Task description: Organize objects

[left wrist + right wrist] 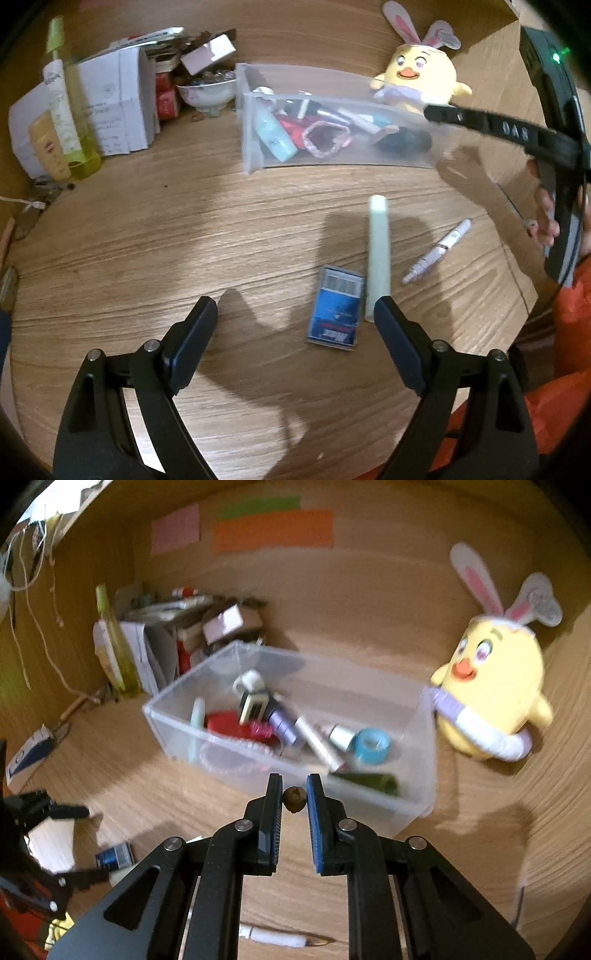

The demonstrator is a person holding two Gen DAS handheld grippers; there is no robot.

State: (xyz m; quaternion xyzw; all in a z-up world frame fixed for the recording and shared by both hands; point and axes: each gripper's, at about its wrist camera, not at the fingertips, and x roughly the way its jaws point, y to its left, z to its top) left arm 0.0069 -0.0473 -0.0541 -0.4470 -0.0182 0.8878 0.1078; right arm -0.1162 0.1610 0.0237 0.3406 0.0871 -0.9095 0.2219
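A small brown bead-like object [294,799] sat clenched between the fingertips of the right tool [294,790], just short of the clear plastic box [421,738] ahead. The left tool [295,314] hung released above the worktop [147,240], a blue packet [335,308] and pale tube [378,254] between its fingers.

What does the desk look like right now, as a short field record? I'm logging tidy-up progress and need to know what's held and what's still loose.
surface: wooden desk
container: clear plastic bin, already holding small items
right hand-held gripper: shut on a small brown object, in front of the bin
left hand-held gripper: open, holding nothing, above the loose items
loose on desk: blue box, pale green tube, white pen
beside bin: yellow chick plush
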